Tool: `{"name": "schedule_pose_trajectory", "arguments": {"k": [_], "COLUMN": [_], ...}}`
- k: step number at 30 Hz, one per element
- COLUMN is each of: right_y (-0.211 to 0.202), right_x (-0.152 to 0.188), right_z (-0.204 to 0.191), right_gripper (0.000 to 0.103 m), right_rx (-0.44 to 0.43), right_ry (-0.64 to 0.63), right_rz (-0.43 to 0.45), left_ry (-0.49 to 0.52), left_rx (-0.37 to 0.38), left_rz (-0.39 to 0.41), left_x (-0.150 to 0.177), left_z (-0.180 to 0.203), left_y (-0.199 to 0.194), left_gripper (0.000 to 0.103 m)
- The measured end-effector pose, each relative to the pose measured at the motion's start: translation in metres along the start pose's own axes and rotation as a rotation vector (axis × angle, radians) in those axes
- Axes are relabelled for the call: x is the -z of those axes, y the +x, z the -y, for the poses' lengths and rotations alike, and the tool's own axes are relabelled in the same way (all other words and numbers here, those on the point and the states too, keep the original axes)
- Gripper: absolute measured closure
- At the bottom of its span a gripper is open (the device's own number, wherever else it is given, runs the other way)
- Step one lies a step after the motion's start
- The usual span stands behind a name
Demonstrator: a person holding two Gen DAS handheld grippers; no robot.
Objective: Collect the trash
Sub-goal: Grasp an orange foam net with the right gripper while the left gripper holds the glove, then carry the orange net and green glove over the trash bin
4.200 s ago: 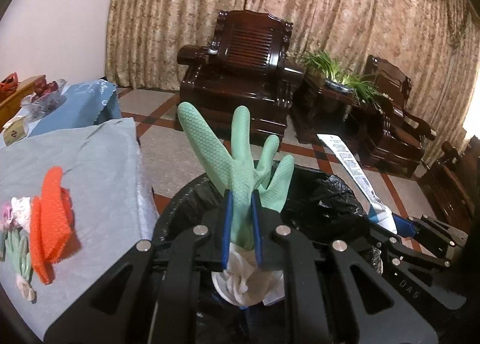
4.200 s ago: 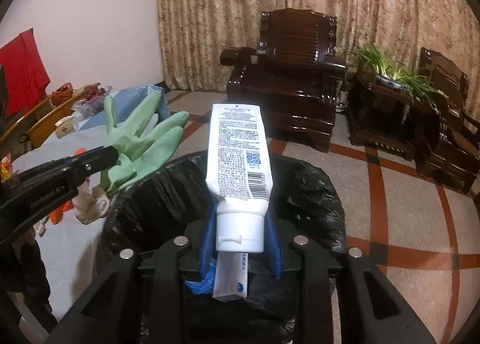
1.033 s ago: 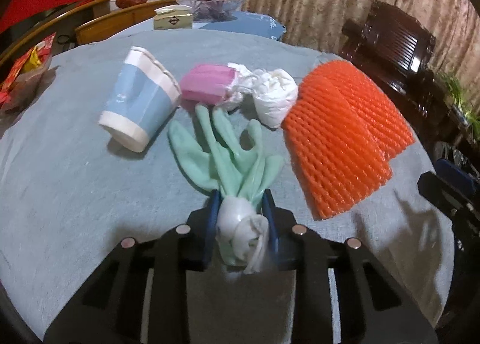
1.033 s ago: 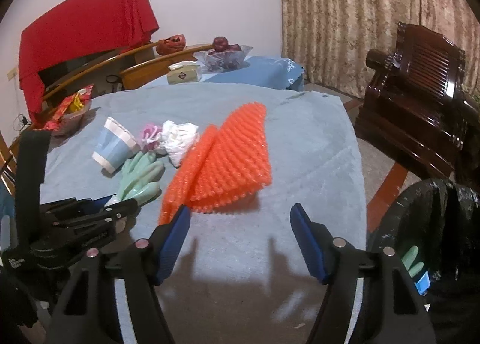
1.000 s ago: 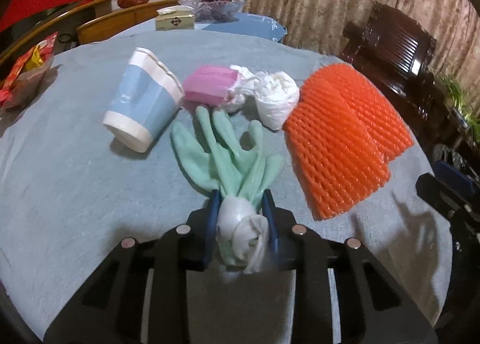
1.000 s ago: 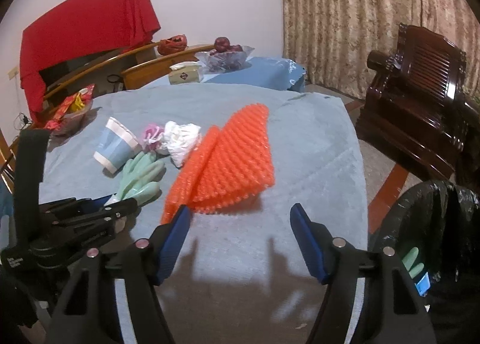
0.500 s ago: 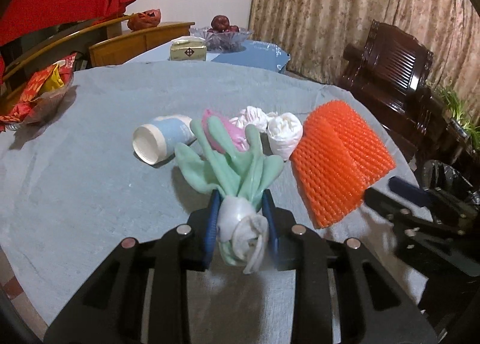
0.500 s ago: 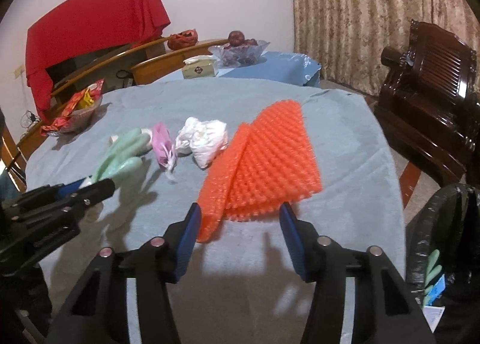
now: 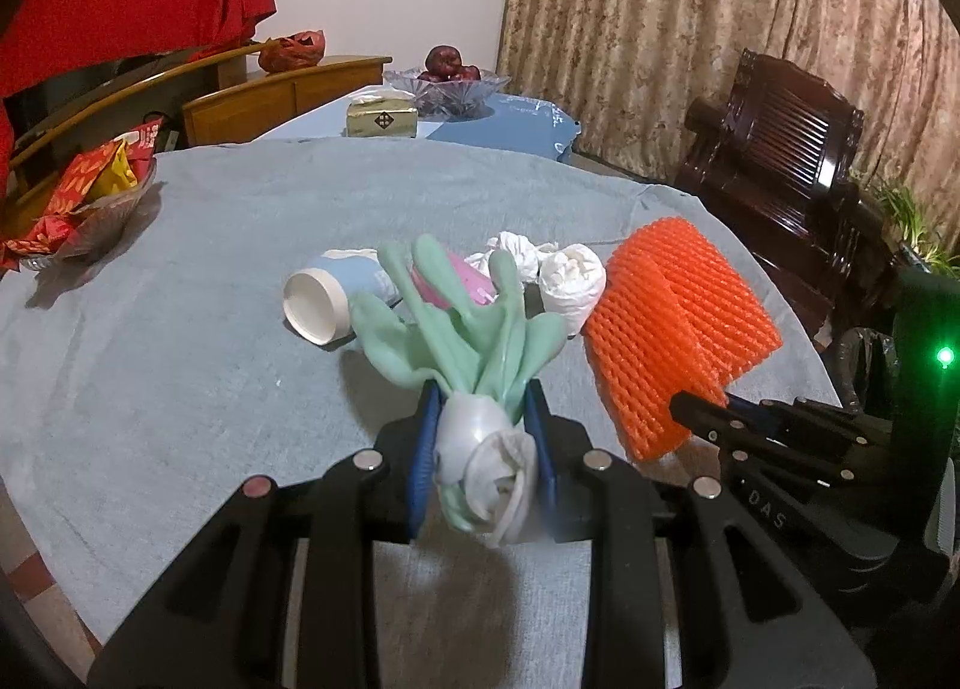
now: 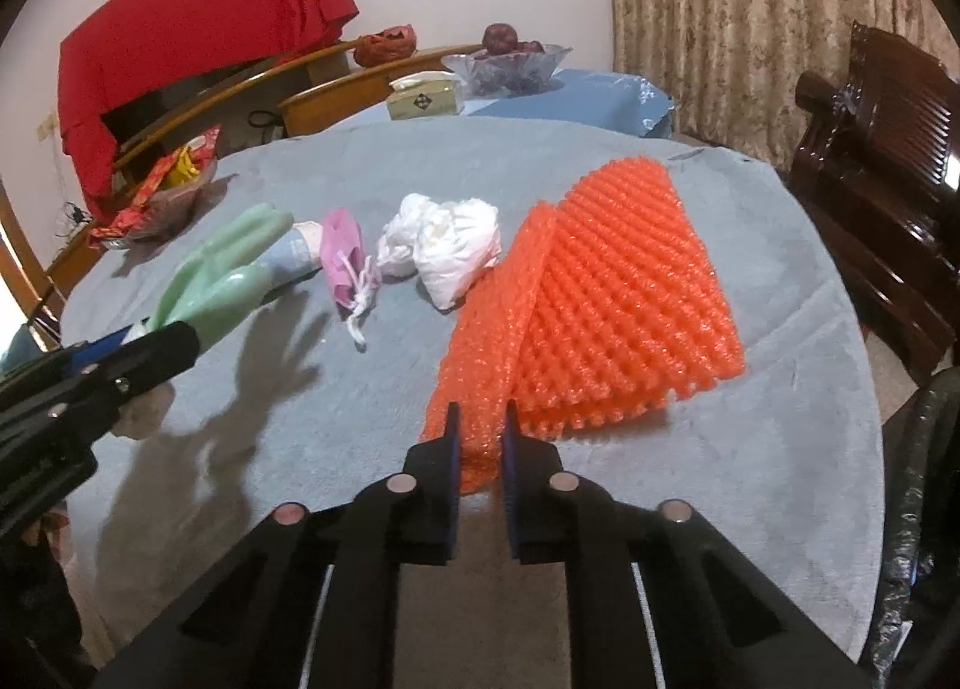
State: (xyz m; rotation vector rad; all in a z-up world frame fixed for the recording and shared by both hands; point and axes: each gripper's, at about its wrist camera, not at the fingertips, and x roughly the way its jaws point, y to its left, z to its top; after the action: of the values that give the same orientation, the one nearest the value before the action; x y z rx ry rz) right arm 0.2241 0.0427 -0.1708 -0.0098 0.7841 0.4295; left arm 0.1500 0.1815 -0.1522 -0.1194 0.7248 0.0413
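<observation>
My left gripper [image 9: 480, 413] is shut on a green rubber glove [image 9: 462, 323] at its white cuff and holds it above the grey tablecloth [image 9: 180, 341]; the glove also shows in the right wrist view [image 10: 222, 275]. My right gripper [image 10: 479, 437] is shut on the near corner of the orange foam net [image 10: 600, 293], which lies on the cloth and also shows in the left wrist view [image 9: 672, 323]. A tipped paper cup [image 9: 324, 299], a pink mask [image 10: 342, 257] and crumpled white tissue [image 10: 450, 239] lie behind the glove.
A black trash bag [image 10: 924, 479] stands past the table's right edge. A snack bowl [image 9: 78, 203] sits at the far left of the table. A tissue box [image 9: 381, 116] and fruit bowl [image 9: 444, 77] sit on a blue table behind. Dark wooden armchairs [image 9: 780, 149] stand at right.
My left gripper has lifted the glove off the cloth and the cup has tipped over. My right gripper has moved in and closed from wide open onto the orange net's corner.
</observation>
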Motion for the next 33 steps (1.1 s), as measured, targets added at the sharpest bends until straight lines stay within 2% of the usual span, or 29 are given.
{"name": "schedule_pose_trajectory", "arguments": {"k": [16,33], "right_y": [-0.063,-0.134], "right_x": [-0.009,-0.011], "right_z": [-0.003,0.033], "right_gripper": [0.092,0.092], "right_rx": [-0.054,0.02], "right_ry": [-0.028,0.019], "right_rz": [0.092,0.173], "left_ry": [0.017,0.072], "left_rx": [0.021,0.093], "left_rz": [0.033,0.086], "left_x": [-0.015,-0.033], "left_z": [0.017,0.072], "left_y": [-0.025,-0.056], "left_gripper": [0.076,0.076]}}
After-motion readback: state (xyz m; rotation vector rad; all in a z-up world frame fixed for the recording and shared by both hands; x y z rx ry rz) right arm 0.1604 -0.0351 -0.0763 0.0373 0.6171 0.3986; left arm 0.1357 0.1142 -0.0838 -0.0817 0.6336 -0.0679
